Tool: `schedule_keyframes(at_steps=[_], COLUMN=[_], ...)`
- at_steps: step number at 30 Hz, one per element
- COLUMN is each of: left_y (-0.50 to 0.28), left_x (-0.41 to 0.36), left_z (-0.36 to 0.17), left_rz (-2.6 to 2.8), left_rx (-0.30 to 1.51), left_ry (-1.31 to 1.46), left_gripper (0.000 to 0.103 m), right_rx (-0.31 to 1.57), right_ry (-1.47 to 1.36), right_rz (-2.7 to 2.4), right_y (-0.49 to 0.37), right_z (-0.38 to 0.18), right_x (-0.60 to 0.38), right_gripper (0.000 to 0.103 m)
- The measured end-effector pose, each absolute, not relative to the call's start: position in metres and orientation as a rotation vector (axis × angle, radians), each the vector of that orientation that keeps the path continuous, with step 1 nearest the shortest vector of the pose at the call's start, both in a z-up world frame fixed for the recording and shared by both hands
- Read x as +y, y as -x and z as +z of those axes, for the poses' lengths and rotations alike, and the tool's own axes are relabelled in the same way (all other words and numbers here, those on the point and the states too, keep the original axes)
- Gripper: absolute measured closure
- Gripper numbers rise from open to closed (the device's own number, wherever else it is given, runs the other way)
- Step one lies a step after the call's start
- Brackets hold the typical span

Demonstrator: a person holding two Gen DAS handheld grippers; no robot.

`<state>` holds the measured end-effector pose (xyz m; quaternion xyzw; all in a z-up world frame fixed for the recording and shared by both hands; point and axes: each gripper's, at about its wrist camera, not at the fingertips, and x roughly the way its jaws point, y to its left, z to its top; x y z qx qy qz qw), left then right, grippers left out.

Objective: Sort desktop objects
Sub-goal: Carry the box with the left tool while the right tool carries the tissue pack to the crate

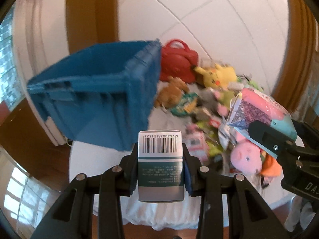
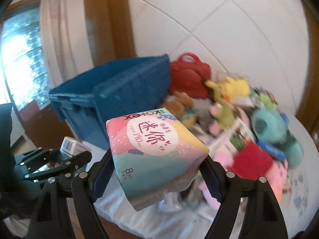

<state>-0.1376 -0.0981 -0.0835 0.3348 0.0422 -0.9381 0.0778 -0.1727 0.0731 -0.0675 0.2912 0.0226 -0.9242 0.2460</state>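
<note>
Green-and-white carton [image 1: 161, 165] with a barcode on its top end, clamped upright in the left claw [image 1: 160, 167], pads pressed on both narrow sides. Pink-and-teal soft pack [image 2: 153, 151] pinched across its width in the right claw [image 2: 155, 169], jaws spread wide around it, pack tilted. Both carried above the near edge of the white-clothed desk [image 1: 111, 153]. Blue crate [image 1: 99, 93] stood at the desk's left side, open mouth facing up. Red bag [image 1: 179, 61] sat just beside the crate toward the far edge. Jumble of plush toys [image 1: 219, 75] and packets heaped over the right half, too blurred to sort out singly.
</note>
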Motion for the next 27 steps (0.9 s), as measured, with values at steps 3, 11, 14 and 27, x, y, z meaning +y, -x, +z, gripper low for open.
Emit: schedule_keyframes(at_steps=[3, 11, 14, 27], left_y=[0.139, 0.152, 0.164, 0.285], left_x=[-0.119, -0.187, -0.219, -0.358], left_z=[-0.064, -0.032, -0.024, -0.017], left_rz=[-2.767, -2.665, -2.654, -2.707], left_rx=[0.141, 0.172, 0.19, 0.091], left_ry=[-0.924, -0.81, -0.77, -0.833], left_gripper=[0.067, 0.067, 0.067, 0.067], right_rx=[0.083, 0.128, 0.144, 0.107], right_ry=[-0.727, -0.587, -0.563, -0.595], right_rz=[-2.478, -2.382, -2.371, -2.452], right_y=[0.183, 0.212, 0.225, 0.314], right_z=[-0.051, -0.013, -0.008, -0.006], right_x=[0.054, -0.014, -0.047, -0.191], right_gripper=[0.022, 0.022, 0.022, 0.022])
